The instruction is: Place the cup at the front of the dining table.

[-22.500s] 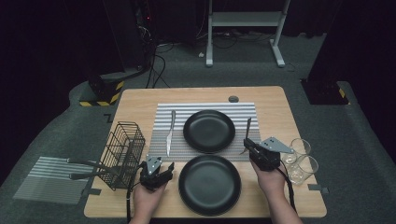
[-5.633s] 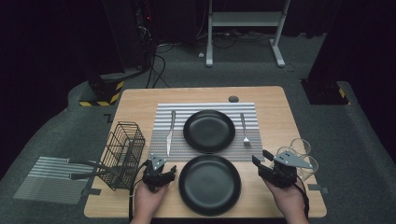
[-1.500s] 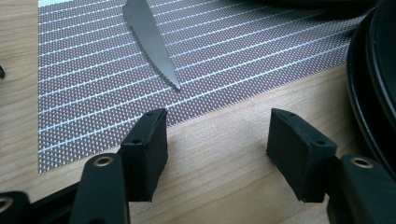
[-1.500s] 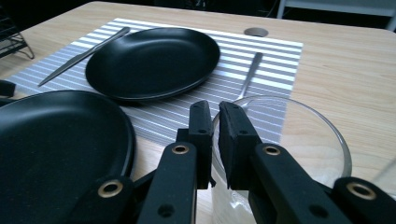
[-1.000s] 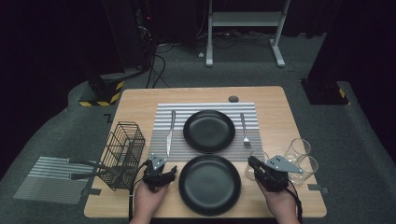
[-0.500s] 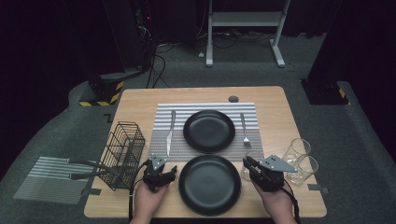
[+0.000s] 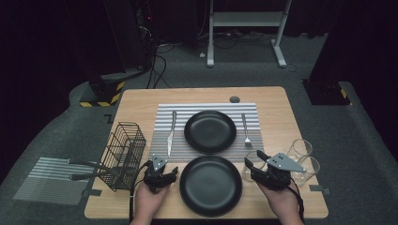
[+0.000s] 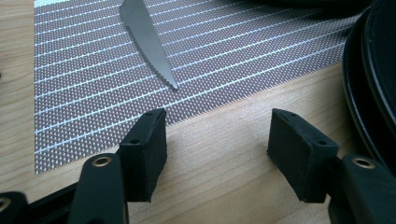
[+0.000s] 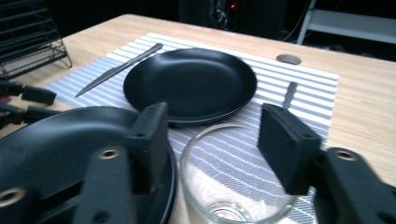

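the right gripper (image 7: 252, 167) has just opened its jaws wide, freeing the glass (image 9: 236, 179), which now stands at the placemat's (image 7: 204, 133) lower right corner in the high view; this placement looks done. the left gripper (image 8: 217, 140) hangs wide and empty, lower left.

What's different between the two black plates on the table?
The far plate lies on the striped placemat, between a knife and a fork; the near plate sits mostly on bare wood, overlapping the mat's edge, between the person's two grippers. The near plate looks slightly bigger. Both are round, black and empty.
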Available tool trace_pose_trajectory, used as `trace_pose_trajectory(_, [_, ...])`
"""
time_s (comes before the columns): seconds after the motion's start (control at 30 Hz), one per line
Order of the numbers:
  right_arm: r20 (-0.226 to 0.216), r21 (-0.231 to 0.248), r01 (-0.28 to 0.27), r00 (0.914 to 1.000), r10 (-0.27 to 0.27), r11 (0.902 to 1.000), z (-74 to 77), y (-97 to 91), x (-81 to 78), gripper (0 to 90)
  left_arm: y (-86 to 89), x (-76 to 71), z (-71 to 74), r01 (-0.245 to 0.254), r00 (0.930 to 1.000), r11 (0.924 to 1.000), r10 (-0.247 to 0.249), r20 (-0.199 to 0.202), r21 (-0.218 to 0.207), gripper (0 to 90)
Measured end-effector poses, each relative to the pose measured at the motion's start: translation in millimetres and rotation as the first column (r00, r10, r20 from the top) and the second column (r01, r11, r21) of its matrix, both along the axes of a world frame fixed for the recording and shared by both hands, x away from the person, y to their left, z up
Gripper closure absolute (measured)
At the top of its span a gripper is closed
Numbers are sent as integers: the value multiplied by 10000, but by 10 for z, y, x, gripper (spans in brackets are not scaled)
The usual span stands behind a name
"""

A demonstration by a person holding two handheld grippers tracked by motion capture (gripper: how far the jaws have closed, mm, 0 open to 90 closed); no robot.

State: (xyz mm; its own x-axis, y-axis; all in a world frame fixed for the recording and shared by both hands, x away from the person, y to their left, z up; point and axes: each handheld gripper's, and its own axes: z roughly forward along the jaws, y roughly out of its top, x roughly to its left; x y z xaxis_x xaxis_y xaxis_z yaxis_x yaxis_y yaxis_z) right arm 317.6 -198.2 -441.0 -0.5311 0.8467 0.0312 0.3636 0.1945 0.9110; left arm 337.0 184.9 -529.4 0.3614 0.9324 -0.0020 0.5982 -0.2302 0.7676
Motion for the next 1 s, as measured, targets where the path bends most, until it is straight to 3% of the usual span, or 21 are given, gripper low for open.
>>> trace_pose_trajectory(0.1, [224,26,132,9997,-133,9999,-4,-29,1,342,0,2,1,-8,10000,10000,8,1,0,374])
trace_pose_trajectory(0.13, [346,-164,244,9991,-238,9996,-15,-53,10,271,-1,3,0,17,10000,10000,-17,4,-6,375])
trace_pose_trajectory(0.3, [354,-99,537,9980,-533,9985,-33,-101,12,170,-1,6,0,35,10000,10000,-35,9,6,376])
trace_pose_trajectory(0.47, [177,49,752,9970,-753,9972,-93,-137,18,148,-3,7,0,32,10000,10000,-32,15,12,376])
trace_pose_trajectory(0.83, [-119,-52,616,9980,-617,9981,-198,-120,14,145,-3,11,0,72,10000,10000,-72,13,5,376])
trace_pose_trajectory(0.87, [-228,-51,536,9983,-537,9985,-228,-109,25,145,-21,2,-5,-151,9999,9997,150,-11,-179,376])
trace_pose_trajectory(0.97, [-320,-51,450,9985,-452,9990,-260,-87,24,149,-21,2,-6,-162,9999,9997,162,-23,-197,376])
trace_pose_trajectory(1.0, [-285,-151,390,9988,-394,9991,-277,-74,25,151,-8,9,-2,25,10000,10000,-25,2,-60,377])
